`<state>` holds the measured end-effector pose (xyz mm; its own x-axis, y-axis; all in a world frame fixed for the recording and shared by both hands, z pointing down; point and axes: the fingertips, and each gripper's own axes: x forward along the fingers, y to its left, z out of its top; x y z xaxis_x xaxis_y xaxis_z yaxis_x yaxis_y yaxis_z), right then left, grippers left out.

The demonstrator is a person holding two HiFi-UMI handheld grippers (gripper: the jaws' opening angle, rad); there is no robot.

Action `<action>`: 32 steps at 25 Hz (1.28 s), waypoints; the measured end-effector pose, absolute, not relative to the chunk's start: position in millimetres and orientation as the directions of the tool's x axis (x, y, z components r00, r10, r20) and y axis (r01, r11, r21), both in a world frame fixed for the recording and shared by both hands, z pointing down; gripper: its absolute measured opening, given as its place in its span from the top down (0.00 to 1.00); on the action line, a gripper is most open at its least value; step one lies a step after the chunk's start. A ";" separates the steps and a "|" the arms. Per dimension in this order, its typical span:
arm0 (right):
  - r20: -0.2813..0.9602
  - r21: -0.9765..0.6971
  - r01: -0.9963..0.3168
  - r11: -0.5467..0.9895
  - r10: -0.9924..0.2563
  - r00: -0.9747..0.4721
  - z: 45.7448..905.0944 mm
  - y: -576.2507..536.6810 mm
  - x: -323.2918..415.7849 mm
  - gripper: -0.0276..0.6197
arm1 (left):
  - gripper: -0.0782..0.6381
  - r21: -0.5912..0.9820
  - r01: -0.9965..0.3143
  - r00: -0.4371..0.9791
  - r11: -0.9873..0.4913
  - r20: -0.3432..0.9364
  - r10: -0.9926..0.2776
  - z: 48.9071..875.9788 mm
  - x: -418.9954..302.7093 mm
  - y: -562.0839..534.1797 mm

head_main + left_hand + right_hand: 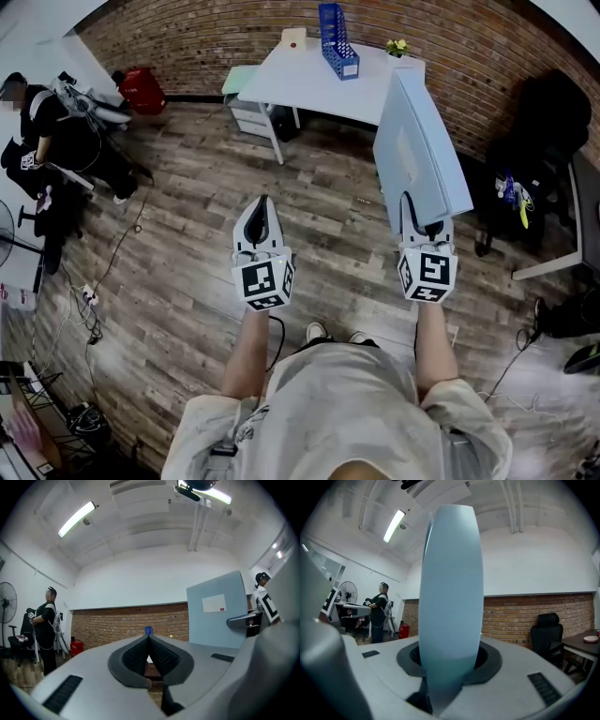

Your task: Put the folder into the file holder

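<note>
A thick light-blue folder (419,150) stands upright in my right gripper (423,225), whose jaws are shut on its lower edge. In the right gripper view the folder's spine (451,602) fills the middle and rises well above the jaws. My left gripper (262,223) hangs beside it, shut and empty; its pads (149,654) meet with nothing between them. The blue file holder (337,39) stands on the white desk (309,84) far ahead, seen small past the left jaws as the holder (148,630). From the left gripper view the folder (218,611) shows at the right.
A person (37,131) stands at the far left beside equipment. A red object (141,90) sits by the brick wall. A black office chair (548,131) and another desk edge (586,216) lie at the right. Cables (94,300) run over the wooden floor.
</note>
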<state>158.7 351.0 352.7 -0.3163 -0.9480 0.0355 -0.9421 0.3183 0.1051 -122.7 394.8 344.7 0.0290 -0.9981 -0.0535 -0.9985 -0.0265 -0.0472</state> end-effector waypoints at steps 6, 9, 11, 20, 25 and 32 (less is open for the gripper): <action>0.028 0.111 -0.947 0.301 -0.954 -0.300 351.2 348.6 132.3 0.71 | 0.88 -0.061 -0.997 0.042 -0.039 -0.057 -0.997 347.1 -159.1 393.0; 0.024 0.111 -0.952 0.287 -0.958 -0.286 349.6 349.3 125.4 0.71 | 0.88 -0.065 -0.997 0.047 -0.043 -0.059 -0.997 348.4 -171.1 389.9; 0.023 0.111 -0.953 0.283 -0.959 -0.283 349.0 349.2 119.3 0.71 | 0.88 -0.081 -0.996 0.038 -0.034 -0.052 -0.998 350.3 -178.3 386.4; 0.028 0.091 -0.958 0.272 -0.962 -0.271 363.1 322.4 121.2 0.71 | 0.88 -0.071 -0.997 0.045 -0.043 -0.038 -0.998 365.1 -178.1 357.7; 0.039 0.073 -0.957 0.279 -0.960 -0.277 376.1 280.4 125.7 0.71 | 0.88 -0.082 -0.996 0.035 -0.033 -0.027 -0.999 374.8 -169.1 317.9; 0.051 0.056 -0.959 0.276 -0.960 -0.274 386.1 198.5 146.2 0.71 | 0.88 -0.106 -0.994 0.034 -0.033 -0.014 -0.999 381.6 -141.7 237.2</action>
<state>146.2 198.5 386.1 -0.2737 -0.9605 0.0515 -0.9594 0.2764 0.0559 -141.7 237.2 381.6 0.0343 -0.9993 -0.0140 -0.9938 -0.0326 -0.1064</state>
